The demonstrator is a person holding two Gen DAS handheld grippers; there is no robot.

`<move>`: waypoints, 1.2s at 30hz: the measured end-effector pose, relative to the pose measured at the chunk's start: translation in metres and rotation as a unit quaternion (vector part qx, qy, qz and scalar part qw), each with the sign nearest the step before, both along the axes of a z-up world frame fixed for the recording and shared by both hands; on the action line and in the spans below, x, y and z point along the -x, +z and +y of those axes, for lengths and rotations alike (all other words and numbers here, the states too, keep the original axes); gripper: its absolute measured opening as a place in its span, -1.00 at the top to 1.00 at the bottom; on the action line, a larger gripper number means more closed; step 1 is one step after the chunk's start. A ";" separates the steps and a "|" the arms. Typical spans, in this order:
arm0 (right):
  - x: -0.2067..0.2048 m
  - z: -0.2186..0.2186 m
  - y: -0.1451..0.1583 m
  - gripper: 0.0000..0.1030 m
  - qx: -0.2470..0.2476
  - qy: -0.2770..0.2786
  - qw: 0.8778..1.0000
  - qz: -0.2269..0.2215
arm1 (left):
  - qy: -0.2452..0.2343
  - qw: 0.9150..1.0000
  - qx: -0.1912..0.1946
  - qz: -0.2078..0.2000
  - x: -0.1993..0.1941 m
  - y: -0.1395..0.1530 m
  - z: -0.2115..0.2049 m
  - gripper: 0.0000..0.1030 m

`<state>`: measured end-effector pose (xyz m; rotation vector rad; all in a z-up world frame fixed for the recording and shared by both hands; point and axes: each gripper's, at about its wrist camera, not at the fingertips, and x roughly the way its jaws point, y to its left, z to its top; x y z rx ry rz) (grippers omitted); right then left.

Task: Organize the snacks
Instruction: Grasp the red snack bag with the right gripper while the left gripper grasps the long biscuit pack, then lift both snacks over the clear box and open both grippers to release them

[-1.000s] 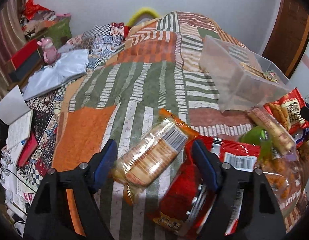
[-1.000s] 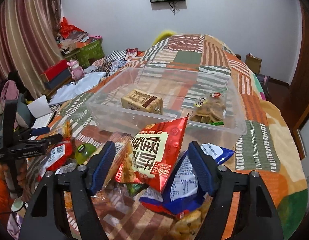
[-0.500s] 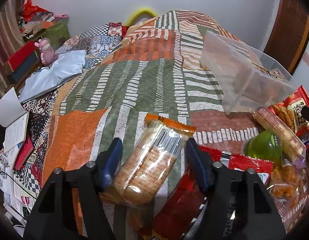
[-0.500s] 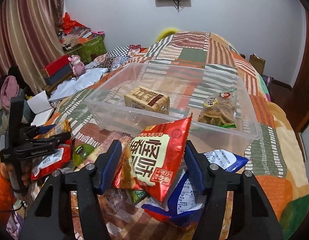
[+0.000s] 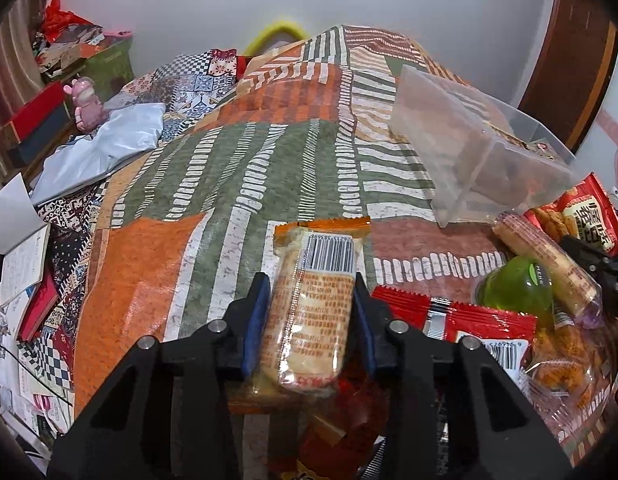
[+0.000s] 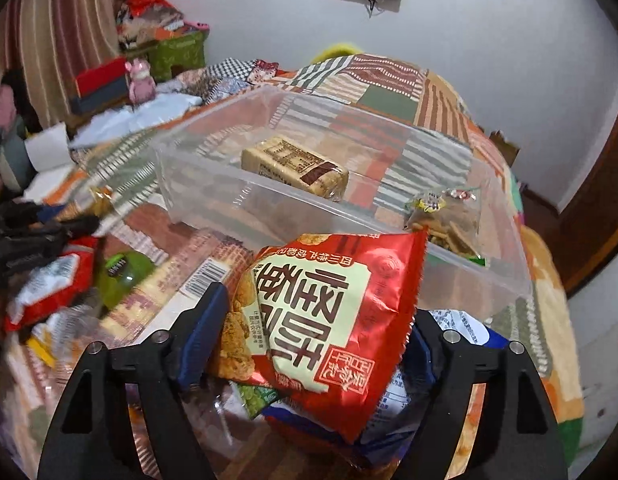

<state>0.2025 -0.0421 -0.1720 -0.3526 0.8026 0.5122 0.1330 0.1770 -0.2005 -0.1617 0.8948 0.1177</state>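
My left gripper [image 5: 309, 312] pinches a clear-wrapped cracker roll with orange ends [image 5: 311, 320] above the patchwork bedspread [image 5: 237, 168]. My right gripper [image 6: 309, 336] is opening around a red snack bag [image 6: 333, 320], just before the clear plastic bin [image 6: 389, 240].

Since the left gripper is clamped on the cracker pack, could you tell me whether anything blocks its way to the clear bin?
Nothing visible does: between the cracker pack and the clear bin lies only bare bedspread; the snack pile lies to the right.
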 end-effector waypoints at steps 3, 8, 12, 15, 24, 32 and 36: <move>-0.003 -0.003 0.001 -0.45 -0.007 -0.001 1.000 0.003 | -0.001 1.000 -0.001 -0.002 0.002 0.001 -0.001 0.32; 0.000 -0.007 0.003 -0.29 -0.015 -0.008 1.000 -0.006 | 0.000 1.000 -0.006 -0.003 0.006 0.004 -0.004 0.35; 0.000 -0.013 0.008 -0.12 -0.032 -0.014 0.999 -0.005 | -0.003 1.000 -0.015 -0.010 0.011 0.013 -0.007 0.35; 0.002 -0.019 0.012 -0.07 -0.045 -0.017 0.999 -0.005 | -0.004 1.000 -0.016 -0.023 0.014 0.023 -0.010 0.36; 0.011 -0.034 0.035 -0.07 -0.087 -0.020 0.996 -0.017 | -0.014 0.998 -0.025 -0.064 0.024 0.063 -0.027 0.36; 0.015 -0.054 0.064 -0.07 -0.134 -0.027 0.990 -0.043 | -0.035 0.994 -0.018 -0.104 0.023 0.098 -0.054 0.36; 0.012 -0.062 0.076 -0.07 -0.148 -0.031 0.987 -0.059 | -0.049 0.992 -0.016 -0.118 0.015 0.111 -0.070 0.36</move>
